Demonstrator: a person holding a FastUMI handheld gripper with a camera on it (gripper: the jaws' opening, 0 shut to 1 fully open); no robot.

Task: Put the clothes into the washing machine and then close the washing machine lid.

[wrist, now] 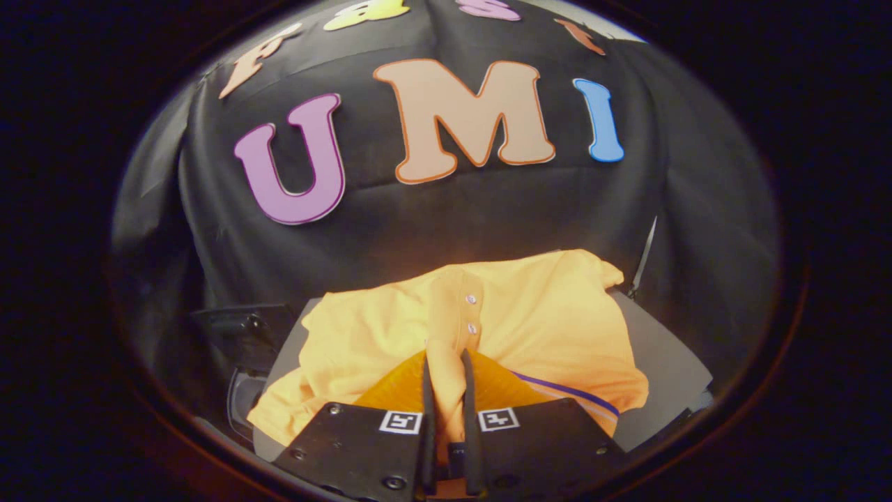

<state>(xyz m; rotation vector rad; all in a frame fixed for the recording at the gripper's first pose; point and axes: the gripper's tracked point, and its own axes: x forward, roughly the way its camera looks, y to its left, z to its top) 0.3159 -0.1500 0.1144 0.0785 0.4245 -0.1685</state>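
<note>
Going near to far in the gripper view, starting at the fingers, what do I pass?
Fingers pinching a fold of the yellow shirt → the shirt's two buttons → the shirt's far edge → black cloth wall.

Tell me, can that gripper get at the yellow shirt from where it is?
Yes, it seems it already has: the gripper has its jaws nearly closed on a fold of the yellow polo shirt by the button placket. Nothing stands between them; the shirt lies spread over a grey surface just ahead.
</note>
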